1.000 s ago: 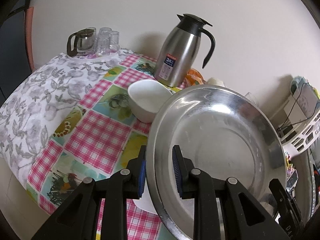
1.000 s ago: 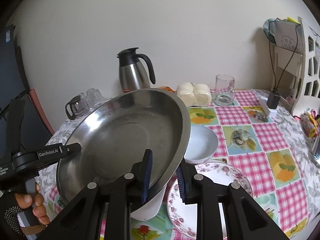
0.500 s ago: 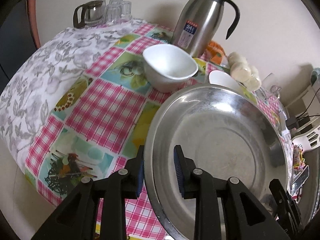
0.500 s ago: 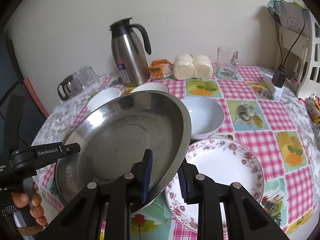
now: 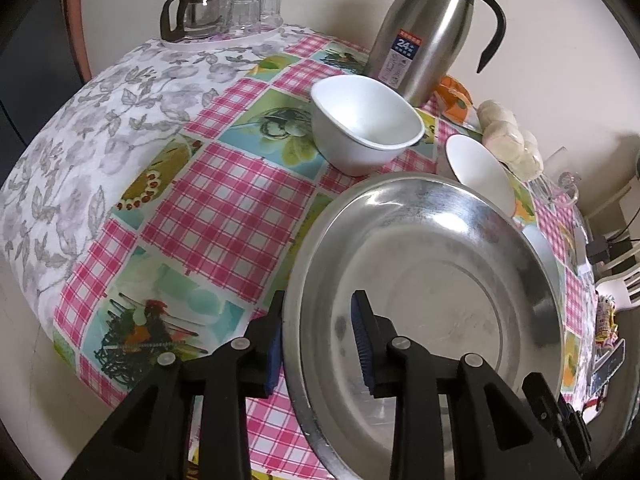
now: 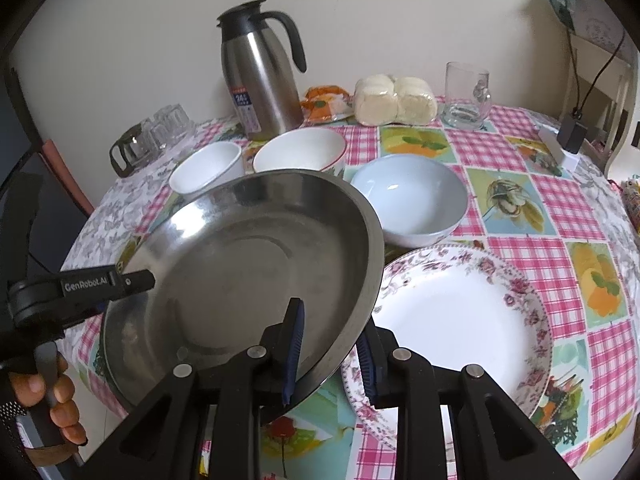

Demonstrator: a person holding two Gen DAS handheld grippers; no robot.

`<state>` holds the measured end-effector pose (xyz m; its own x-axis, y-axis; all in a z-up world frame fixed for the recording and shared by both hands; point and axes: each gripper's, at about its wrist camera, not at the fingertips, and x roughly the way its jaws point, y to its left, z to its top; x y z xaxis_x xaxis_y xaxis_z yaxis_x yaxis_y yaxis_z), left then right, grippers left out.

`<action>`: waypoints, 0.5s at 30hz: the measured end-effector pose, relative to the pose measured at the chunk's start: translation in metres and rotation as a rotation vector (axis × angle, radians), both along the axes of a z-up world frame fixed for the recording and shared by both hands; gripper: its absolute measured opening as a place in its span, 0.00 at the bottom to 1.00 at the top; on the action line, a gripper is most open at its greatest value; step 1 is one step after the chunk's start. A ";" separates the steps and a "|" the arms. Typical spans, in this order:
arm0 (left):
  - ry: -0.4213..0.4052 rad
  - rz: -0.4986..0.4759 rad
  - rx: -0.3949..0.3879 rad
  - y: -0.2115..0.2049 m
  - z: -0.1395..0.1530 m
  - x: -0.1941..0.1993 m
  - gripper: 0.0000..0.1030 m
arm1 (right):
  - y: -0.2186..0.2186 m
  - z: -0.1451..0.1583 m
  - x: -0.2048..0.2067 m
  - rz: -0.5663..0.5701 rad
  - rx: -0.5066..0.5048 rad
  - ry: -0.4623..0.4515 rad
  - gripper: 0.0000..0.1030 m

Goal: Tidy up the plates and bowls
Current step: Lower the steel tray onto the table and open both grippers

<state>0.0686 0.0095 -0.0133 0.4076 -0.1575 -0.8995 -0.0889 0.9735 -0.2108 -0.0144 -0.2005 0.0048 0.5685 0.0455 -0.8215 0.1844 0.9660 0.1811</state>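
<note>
A large steel plate [image 5: 432,288] [image 6: 248,264] is held between both grippers, just above the table. My left gripper [image 5: 320,340] is shut on its left rim; it also shows in the right wrist view [image 6: 132,280]. My right gripper [image 6: 332,356] is shut on its right rim. A floral plate [image 6: 460,320] lies to the right, partly under the steel plate's edge. A pale blue bowl [image 6: 408,200] sits behind it. Two white bowls [image 6: 208,166] [image 6: 300,150] stand further back; they also show in the left wrist view [image 5: 364,124] [image 5: 480,168].
A steel thermos jug [image 6: 260,76] stands at the back by the wall, with wrapped buns [image 6: 394,100], an orange packet [image 6: 324,102] and a glass mug [image 6: 466,96]. A glass pot and tumblers [image 5: 216,12] sit on a tray at the back left.
Both grippers have lowered the steel plate toward the table; both views now look down on the tabletop, and the bowls behind show in full.
</note>
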 end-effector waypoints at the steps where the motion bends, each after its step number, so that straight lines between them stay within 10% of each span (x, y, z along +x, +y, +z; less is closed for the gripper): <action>1: 0.001 0.004 0.003 0.001 0.000 0.000 0.33 | 0.003 -0.002 0.001 0.007 -0.004 0.007 0.28; 15: 0.041 0.007 0.033 -0.002 -0.015 0.006 0.34 | 0.010 -0.033 0.011 0.015 -0.025 0.127 0.28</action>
<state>0.0742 0.0077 -0.0288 0.3715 -0.1246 -0.9200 -0.1033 0.9793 -0.1743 -0.0033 -0.1905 -0.0282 0.4591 0.0316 -0.8878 0.1899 0.9728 0.1329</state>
